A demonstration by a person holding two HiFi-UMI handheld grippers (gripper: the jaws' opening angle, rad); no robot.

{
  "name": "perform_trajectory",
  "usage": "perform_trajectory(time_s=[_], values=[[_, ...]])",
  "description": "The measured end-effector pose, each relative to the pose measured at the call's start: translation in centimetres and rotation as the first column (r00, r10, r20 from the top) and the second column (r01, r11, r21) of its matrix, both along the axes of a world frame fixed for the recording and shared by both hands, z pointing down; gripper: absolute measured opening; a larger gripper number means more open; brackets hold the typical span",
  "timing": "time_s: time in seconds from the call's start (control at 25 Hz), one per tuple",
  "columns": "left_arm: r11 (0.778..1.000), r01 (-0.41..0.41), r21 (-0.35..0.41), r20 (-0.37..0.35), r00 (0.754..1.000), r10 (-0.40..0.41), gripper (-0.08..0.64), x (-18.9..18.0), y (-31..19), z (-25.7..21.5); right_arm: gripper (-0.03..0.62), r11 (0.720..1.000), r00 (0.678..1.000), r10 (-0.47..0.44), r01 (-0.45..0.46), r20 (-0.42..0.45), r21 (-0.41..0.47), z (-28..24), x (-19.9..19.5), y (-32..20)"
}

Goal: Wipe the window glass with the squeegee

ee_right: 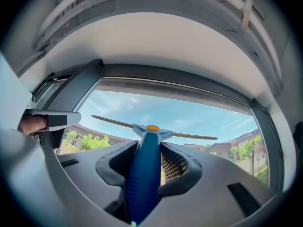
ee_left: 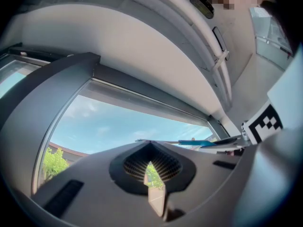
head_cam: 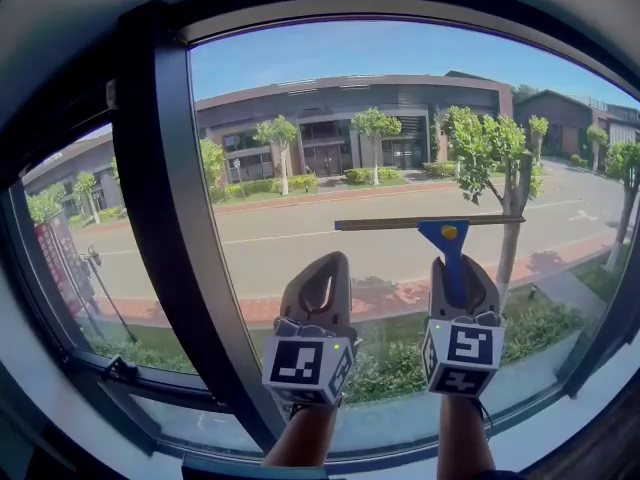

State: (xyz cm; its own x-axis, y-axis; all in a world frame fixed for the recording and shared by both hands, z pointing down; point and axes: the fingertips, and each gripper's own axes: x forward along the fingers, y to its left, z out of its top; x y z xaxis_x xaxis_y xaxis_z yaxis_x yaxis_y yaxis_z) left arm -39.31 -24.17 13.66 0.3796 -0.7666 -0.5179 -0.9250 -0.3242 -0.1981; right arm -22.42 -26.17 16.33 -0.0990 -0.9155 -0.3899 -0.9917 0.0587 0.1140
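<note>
Right gripper [ee_right: 150, 143] jaws clamped on the squeegee [ee_right: 142, 174] handle. Blade sits ahead of the jaws, seemingly against the window glass [head_cam: 400, 138]; contact unclear. Left gripper [ee_left: 150, 157] jaws together, empty. Risk: handle twists in the jaws, blade tilts, streaks.

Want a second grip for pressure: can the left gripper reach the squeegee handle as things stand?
Probably yes: the left gripper, shut and empty, is beside the squeegee handle with nothing between. But the right gripper covers most of it.

Grey left tool [head_cam: 322, 268], grey right tool [head_cam: 457, 270], white cubes [head_cam: 305, 363] with black square markers, bare forearms [head_cam: 300, 438]
</note>
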Motion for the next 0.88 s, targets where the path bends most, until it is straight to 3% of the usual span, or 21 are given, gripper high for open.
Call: perform_trajectory(time_s=[0.36, 0.56, 0.68, 0.88], values=[[0.992, 0.108, 0.072, 0.029, 0.994, -0.110, 0.002, 6.3, 0.0, -4.4, 0.141, 0.988, 0.996, -0.086, 0.090, -0.038, 0.128, -6.3, 5.4, -0.7], [0.975, 0.154, 0.158, 0.080, 0.982, -0.168, 0.002, 6.5, 0.6, -9.4, 0.141, 0.968, 0.990, -0.129, 0.138, -0.059, 0.208, -11.1, 4.3, -0.6], [0.972, 0.149, 0.184, 0.077, 0.983, -0.165, 0.002, 6.9, 0.7, -11.8, 0.141, 0.955, 0.989, -0.127, 0.142, -0.072, 0.260, -14.0, 3.6, -0.7], [0.961, 0.133, 0.242, 0.091, 0.983, -0.159, 0.002, 6.3, -0.1, -14.4, 0.141, 0.953, 0.991, -0.124, 0.134, -0.052, 0.273, -17.2, 2.3, -2.5]])
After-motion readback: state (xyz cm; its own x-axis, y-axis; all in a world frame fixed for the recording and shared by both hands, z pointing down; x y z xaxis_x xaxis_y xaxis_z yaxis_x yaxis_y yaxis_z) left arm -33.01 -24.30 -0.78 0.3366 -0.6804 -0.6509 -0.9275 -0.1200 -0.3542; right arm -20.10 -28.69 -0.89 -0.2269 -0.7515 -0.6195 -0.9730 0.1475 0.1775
